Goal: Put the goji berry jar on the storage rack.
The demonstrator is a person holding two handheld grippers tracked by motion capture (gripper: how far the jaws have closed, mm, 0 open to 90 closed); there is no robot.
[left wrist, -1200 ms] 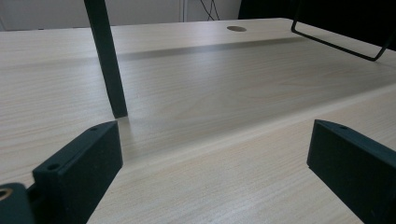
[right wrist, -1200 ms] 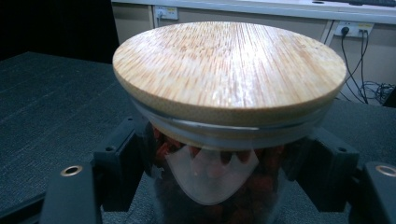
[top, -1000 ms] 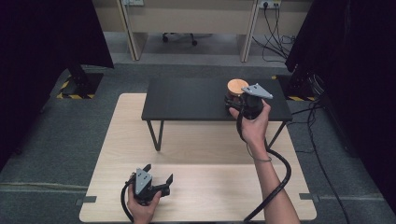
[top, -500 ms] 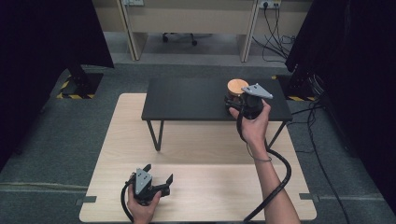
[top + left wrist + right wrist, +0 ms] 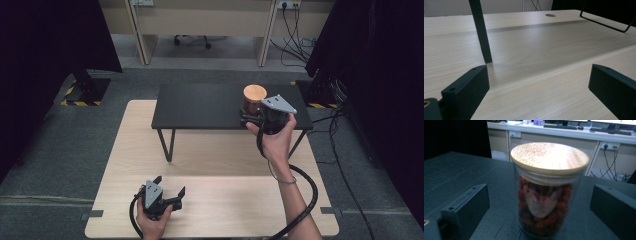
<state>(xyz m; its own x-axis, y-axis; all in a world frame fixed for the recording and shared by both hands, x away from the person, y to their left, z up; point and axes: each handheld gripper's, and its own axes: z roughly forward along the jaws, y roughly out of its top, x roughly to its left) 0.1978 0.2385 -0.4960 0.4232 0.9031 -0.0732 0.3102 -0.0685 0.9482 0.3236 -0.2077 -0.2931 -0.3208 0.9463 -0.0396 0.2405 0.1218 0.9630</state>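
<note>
— Nothing has moved since the earlier frames: both hands sit where they were.

— Where is the glass jar with the round wooden lid [image 5: 548, 192]?

— Upright on the small black bench [image 5: 200, 107], near its right end, filled with red pieces. In the right gripper view it stands between the two black fingers [image 5: 466, 207], apart from both.

— So the right gripper [image 5: 252, 116] has no hold on it?

— None; its fingers are spread wide on either side of the jar.

— And the left gripper [image 5: 170, 192]?

— Low over the light wooden bench [image 5: 225, 200] at its near edge, fingers wide apart and holding nothing. Ahead of it stands a black metal leg [image 5: 481, 31] of the small bench.
</note>
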